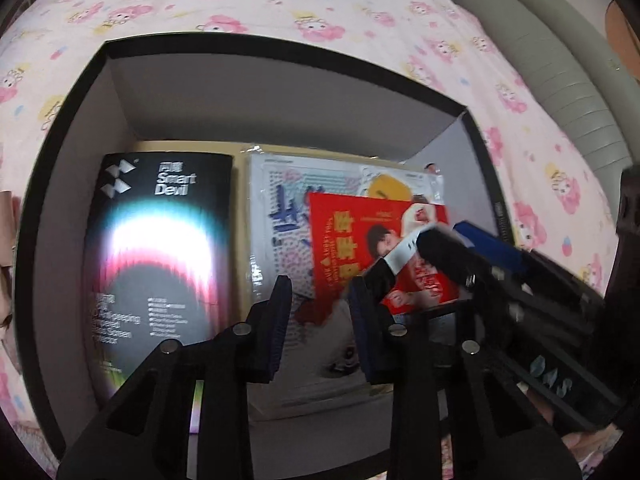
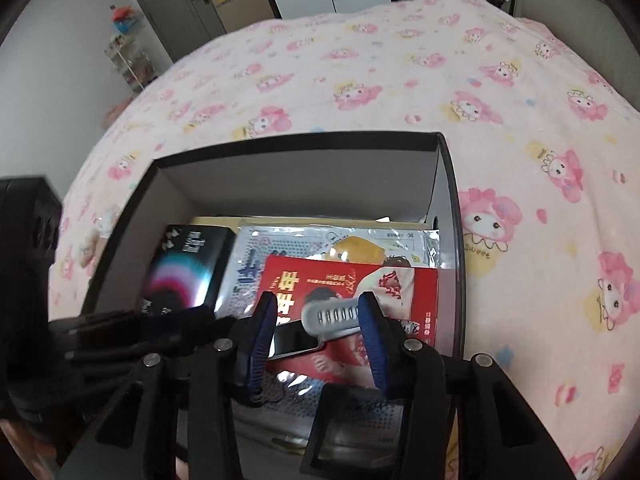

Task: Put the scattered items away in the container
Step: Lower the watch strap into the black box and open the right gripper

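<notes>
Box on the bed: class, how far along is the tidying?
Done: the black Smart Devil pack, a clear patterned packet and a red packet lie inside the box. In hand: the right claw holds a grey-and-black gadget over it. Left: releasing it; the left claw is open.

surface: bed under pink cartoon-print blanket | directly on it: open black box, toward the near edge | box walls: upright | blanket: spans bed edge to edge
</notes>
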A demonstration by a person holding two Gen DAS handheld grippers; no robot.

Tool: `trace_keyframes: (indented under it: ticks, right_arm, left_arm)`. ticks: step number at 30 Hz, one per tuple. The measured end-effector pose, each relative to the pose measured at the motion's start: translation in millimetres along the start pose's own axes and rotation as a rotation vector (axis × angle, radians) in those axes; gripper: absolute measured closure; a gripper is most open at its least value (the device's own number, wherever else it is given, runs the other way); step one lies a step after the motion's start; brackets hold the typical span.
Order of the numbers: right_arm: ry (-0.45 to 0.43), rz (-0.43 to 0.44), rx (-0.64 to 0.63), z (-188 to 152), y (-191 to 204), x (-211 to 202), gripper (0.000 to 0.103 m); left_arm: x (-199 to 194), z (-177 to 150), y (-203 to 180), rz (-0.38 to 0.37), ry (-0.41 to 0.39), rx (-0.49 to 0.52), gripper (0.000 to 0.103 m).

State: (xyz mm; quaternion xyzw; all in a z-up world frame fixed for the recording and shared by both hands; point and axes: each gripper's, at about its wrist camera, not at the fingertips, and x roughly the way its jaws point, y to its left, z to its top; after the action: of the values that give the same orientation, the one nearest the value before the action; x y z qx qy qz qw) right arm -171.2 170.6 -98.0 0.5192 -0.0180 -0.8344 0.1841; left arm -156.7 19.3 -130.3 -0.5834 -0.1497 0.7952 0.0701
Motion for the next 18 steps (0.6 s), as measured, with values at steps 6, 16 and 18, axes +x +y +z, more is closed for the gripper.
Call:
trace_keyframes:
  ticks: [6,16,18]
  right_arm:
    - [0.007,-0.051,-0.016,-2,3,3,0.065]
    - [-0.088,0.044,-0.014,18,4,-14,0.065]
    - [-0.056,0.113,-0.031,21,12,-7,0.065]
  left_arm:
    - [-20,-3,3,-0.023,-0.038,-0.009,0.075]
    - [-15,-18,-12,-0.062,0.072,0.089,0.075]
    - [-11,-14,-5,-0.045,0.076,0.060,0.075]
